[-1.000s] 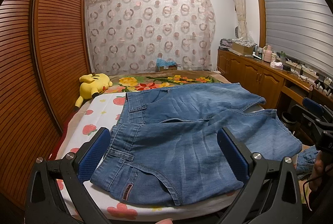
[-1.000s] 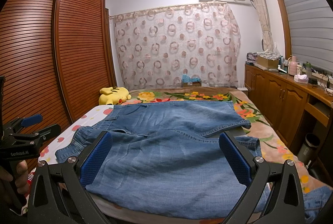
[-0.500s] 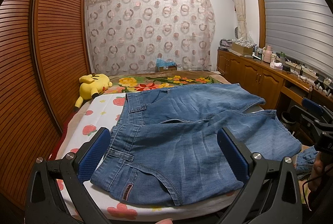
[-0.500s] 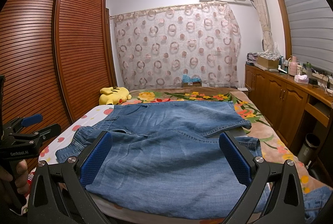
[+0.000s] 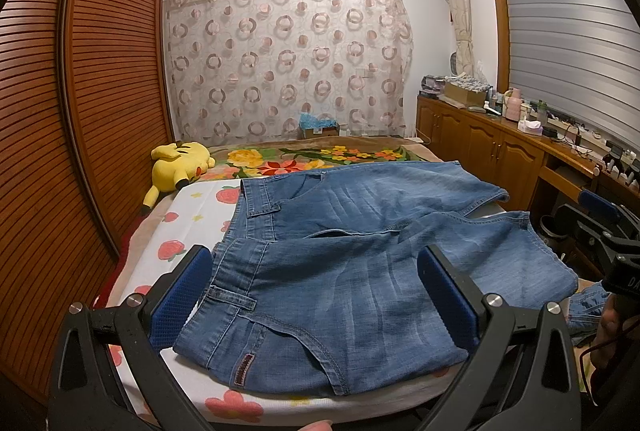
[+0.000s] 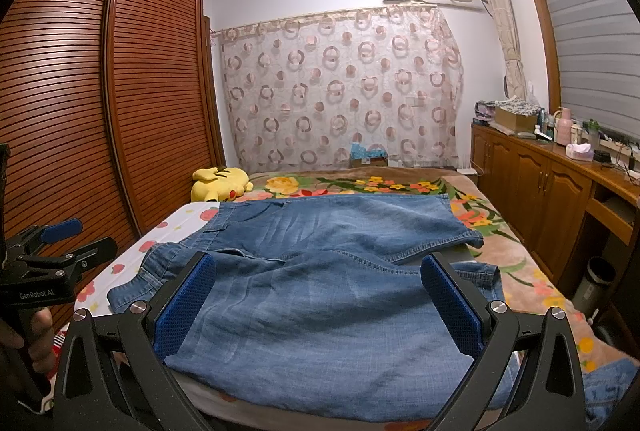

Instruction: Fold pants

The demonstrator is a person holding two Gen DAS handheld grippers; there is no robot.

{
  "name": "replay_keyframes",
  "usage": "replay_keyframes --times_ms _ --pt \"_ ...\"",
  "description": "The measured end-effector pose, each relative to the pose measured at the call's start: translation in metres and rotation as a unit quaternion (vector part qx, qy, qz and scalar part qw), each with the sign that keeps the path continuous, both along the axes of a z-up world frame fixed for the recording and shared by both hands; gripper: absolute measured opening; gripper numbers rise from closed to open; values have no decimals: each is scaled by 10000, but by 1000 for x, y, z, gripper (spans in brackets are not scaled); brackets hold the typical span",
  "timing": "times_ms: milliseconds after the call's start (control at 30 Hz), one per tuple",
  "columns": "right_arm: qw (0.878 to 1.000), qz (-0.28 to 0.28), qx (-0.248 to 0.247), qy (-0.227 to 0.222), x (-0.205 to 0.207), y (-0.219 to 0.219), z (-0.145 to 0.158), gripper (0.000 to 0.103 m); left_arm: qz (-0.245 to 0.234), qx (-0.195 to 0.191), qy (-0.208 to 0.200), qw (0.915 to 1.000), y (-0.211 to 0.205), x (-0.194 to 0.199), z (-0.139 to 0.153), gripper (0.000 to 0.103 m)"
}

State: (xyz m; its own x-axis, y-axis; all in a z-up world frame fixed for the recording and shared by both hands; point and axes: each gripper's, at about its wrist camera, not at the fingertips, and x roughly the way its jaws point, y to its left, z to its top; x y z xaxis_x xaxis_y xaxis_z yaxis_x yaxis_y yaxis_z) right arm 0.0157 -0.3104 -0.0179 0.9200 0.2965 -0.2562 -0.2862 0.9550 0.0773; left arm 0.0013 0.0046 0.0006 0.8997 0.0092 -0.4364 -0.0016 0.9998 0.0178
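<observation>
Bedroom bed with strawberry-print sheet (image 5: pixel 188 215) held blue denim pants (image 5: pixel 352 271) spread flat, yellow plush toy (image 5: pixel 180 165) beyond, nothing blocking; left gripper (image 5: pixel 316 295) and right gripper (image 6: pixel 320 307) hovered, jaws spread wide, empty.

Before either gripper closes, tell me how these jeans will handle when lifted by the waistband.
The jeans will likely go floppy: the denim already lies wrinkled and draped over the bed's edge. The waistband looks thicker, probably gripping firmly. The legs may drag.
</observation>
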Motion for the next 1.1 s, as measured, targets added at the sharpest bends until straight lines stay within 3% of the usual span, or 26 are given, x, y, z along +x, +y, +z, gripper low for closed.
replay_keyframes --times_ms 500,1100 --pt "9999 30 -2 163 8 5 -5 102 -29 -8 153 9999 -14 -5 14 103" --pt "9976 -74 -172 661 29 2 -1 98 -231 -259 706 9969 14 18 -36 103"
